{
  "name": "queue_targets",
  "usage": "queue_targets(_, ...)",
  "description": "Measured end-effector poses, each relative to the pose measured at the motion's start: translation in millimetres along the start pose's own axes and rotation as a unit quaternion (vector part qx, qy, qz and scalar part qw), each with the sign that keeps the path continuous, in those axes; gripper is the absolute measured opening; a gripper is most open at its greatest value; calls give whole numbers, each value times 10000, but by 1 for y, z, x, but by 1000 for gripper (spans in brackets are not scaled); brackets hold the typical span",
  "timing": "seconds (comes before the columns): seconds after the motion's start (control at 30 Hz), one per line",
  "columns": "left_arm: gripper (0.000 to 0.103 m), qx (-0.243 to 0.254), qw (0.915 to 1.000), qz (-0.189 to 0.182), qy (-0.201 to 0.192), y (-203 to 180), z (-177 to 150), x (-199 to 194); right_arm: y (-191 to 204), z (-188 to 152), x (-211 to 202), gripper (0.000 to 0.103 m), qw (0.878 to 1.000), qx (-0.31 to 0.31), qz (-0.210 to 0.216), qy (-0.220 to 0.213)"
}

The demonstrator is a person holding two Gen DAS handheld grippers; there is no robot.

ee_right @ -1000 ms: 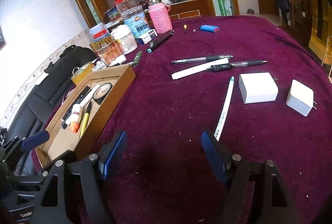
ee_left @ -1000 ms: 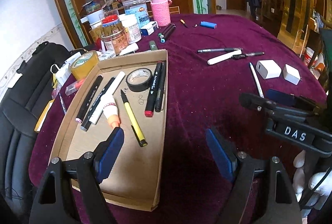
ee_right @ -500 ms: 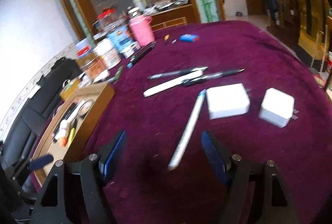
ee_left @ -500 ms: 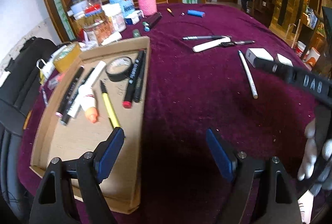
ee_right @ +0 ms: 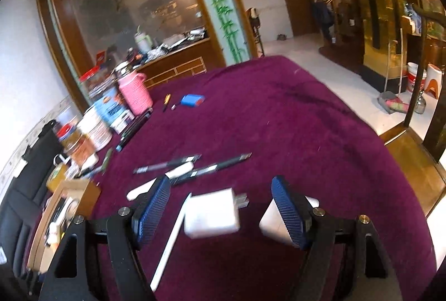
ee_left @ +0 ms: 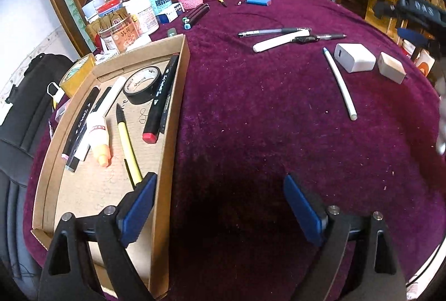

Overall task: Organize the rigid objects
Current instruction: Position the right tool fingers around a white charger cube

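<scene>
Two grippers are released: the left gripper (ee_left: 218, 206), its jaws just widened, empty beside the cardboard tray (ee_left: 178, 117); the right gripper (ee_right: 220, 209) above the white charger (ee_right: 213, 213), not touching.

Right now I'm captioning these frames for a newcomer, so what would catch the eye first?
The deep purple tablecloth fills both views. On its left sits a cardboard tray holding markers, a yellow pen and a roll of black tape. To the right, loose pens and two white chargers lie on the cloth, and the open right gripper hangs just over the larger charger, while the open left gripper holds nothing.
</scene>
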State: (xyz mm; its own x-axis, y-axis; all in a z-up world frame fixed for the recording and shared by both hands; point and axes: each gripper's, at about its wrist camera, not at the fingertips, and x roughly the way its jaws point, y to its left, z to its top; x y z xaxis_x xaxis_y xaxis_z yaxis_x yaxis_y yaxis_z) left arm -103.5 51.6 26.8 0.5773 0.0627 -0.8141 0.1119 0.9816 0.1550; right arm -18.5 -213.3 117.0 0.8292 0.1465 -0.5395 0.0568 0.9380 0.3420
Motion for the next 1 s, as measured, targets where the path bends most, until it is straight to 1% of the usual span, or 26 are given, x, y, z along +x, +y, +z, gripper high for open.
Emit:
queue_targets(0.07,90,-39,10000,12,-28,0,1,0,-5,5,9,80,10000,10,-65,-53)
queue_targets(0.13,90,-171,9997,-100,-165,5,4,-6,-10,5,17,80,9998,23,-145,-118)
queue_targets(0.17,90,-226,9992,-90,-328,7,7,-12,-15,2,20,80,9996,71,-211,-192)
queue_targets(0.2,90,-243,9981,-13,-563,7,10,-22,-20,0,24,80,9993,132,-288,-179)
queue_targets(0.23,90,-221,9968,46,-769,6,13,-31,-25,0,29,80,9992,213,-335,-33)
queue_targets(0.27,90,-148,9946,88,-1021,2,16,-41,-28,1,29,80,9992,286,-274,-15)
queue_targets(0.33,90,48,9927,22,-1209,-10,21,-48,-34,1,24,80,9988,405,-275,-95)
queue_targets(0.37,90,177,9924,-82,-1212,-18,23,-47,-35,0,23,81,9987,412,-274,-95)
queue_targets(0.4,90,315,9929,-230,-1123,-28,25,-42,-35,0,23,81,9988,419,-250,-69)
queue_targets(0.5,90,475,9938,-693,-732,-52,30,-19,-33,-2,25,81,9990,410,-178,25)
queue_targets(0.53,90,488,9940,-751,-628,-56,32,-11,-31,-2,26,81,9991,376,-180,63)
queue_targets(0.6,90,474,9954,-739,-377,-64,36,7,-30,-3,26,81,9992,356,-156,85)
queue_targets(0.67,91,385,9963,-766,-84,-64,40,27,-29,-4,25,81,9993,329,-181,55)
queue_targets(0.7,91,299,9962,-810,123,-63,41,36,-30,-4,25,81,9993,331,-187,54)
queue_targets(0.73,91,86,9955,-926,159,-56,45,38,-30,-4,26,81,9992,337,-193,66)
queue_targets(0.77,95,0,9959,-885,200,-52,46,40,-31,-4,27,81,9992,343,-205,88)
queue_targets(0.8,96,-108,9953,-922,275,-48,47,44,-31,-4,28,81,9991,345,-214,103)
queue_targets(0.83,98,-113,9948,-969,291,-47,47,44,-31,-5,28,81,9991,347,-225,118)
queue_targets(0.93,103,-51,9957,-863,323,-51,47,43,-31,-5,30,81,9990,336,-271,154)
queue_targets(1.0,103,-71,9951,-919,351,-50,48,45,-32,-6,31,81,9989,333,-290,184)
